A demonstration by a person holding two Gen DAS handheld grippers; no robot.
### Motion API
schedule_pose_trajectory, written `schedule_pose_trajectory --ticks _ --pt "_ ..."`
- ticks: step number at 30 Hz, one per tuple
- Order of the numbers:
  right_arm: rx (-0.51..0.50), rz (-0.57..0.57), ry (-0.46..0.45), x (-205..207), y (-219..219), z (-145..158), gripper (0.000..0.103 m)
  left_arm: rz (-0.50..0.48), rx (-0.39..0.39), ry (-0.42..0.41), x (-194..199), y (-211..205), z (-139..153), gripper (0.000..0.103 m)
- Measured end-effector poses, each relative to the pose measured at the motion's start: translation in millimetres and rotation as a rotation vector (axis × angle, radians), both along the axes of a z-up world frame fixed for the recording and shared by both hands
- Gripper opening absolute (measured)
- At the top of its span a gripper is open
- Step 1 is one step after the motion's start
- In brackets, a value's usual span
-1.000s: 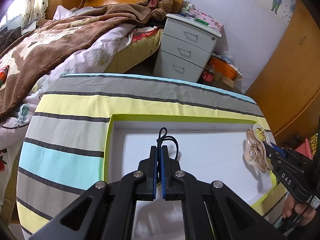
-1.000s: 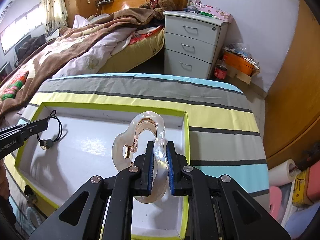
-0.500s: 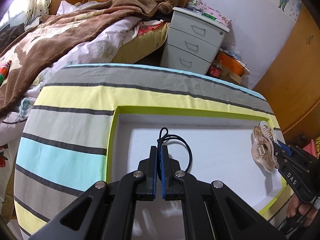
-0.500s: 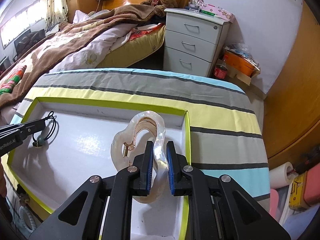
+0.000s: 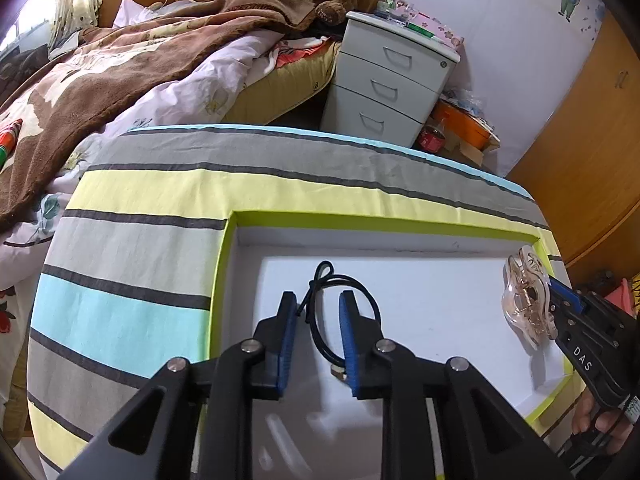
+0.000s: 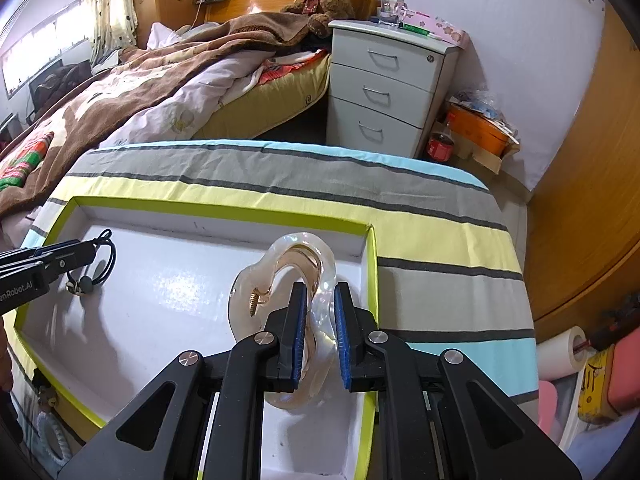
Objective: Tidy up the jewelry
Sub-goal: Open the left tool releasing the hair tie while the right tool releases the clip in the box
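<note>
Two items were in play, both over the white tray (image 5: 400, 236) with the lime rim, on the striped cloth (image 5: 132, 248). Left gripper (image 5: 318, 336) jaws were opening; the black cord loop (image 5: 340, 312) lay on the tray floor between the blue pads, seemingly not pressed. Looked like the release step for the cord. Right gripper (image 6: 320, 336) was clamped on the clear hair claw (image 6: 296, 280), held at the tray's right end. Next move probably: lift left clear without snagging the loop, then lower the claw inside the rim and let go.
</note>
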State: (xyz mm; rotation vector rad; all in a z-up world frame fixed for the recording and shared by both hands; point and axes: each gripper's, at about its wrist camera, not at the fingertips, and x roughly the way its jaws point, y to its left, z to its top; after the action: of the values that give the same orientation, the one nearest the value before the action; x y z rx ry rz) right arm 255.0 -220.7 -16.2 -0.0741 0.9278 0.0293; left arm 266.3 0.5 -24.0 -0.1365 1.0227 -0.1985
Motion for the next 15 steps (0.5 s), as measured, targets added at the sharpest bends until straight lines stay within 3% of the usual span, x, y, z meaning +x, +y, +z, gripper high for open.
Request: schedule_pose_trajectory --ticks 7,15 --pt "-0.008 -0.009 -0.022 -6 2 7 0.016 0.004 0.002 0.001 -4 -2 3 0.04" --pt "0.039 -0.026 -0.078 -32 1 27 0.02 0.011 0.027 -0.044 -30 -1 20 0.048"
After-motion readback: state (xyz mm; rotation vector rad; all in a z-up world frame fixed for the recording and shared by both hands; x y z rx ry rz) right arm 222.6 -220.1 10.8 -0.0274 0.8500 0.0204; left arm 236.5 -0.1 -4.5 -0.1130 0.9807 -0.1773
